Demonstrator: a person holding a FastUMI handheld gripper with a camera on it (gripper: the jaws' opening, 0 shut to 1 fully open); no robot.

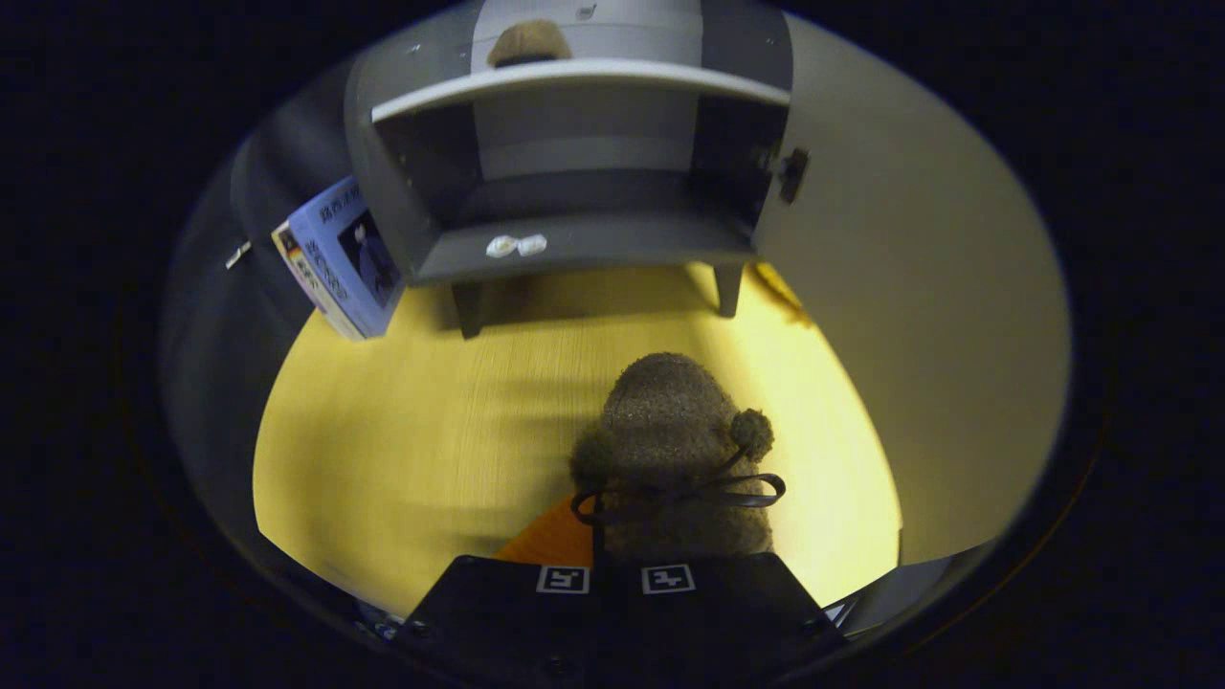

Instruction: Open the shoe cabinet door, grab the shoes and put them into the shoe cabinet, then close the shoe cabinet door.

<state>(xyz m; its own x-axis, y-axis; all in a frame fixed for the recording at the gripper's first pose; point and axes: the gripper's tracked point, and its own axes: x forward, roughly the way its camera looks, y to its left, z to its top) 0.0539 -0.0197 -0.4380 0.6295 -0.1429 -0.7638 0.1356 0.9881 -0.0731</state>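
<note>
My gripper (613,572) is shut on a brown fuzzy shoe (670,421) with two pom-poms and a dark bow, gripping it at its heel end. The shoe sticks out ahead of the fingers, toe toward the cabinet, above the yellow floor. An orange patch (550,538) shows beside the shoe at the left finger. Beyond the shoe stands the grey shoe cabinet (584,244), its door (909,287) swung wide open to the right. A second brown shoe (528,43) rests on the upper shelf (574,81). The lower compartment holds two small white bits (515,246) at its front lip.
A blue printed box (340,254) leans against the cabinet's left side. The cabinet stands on short legs (469,311) over the yellow wooden floor (402,431). The open door walls off the right side.
</note>
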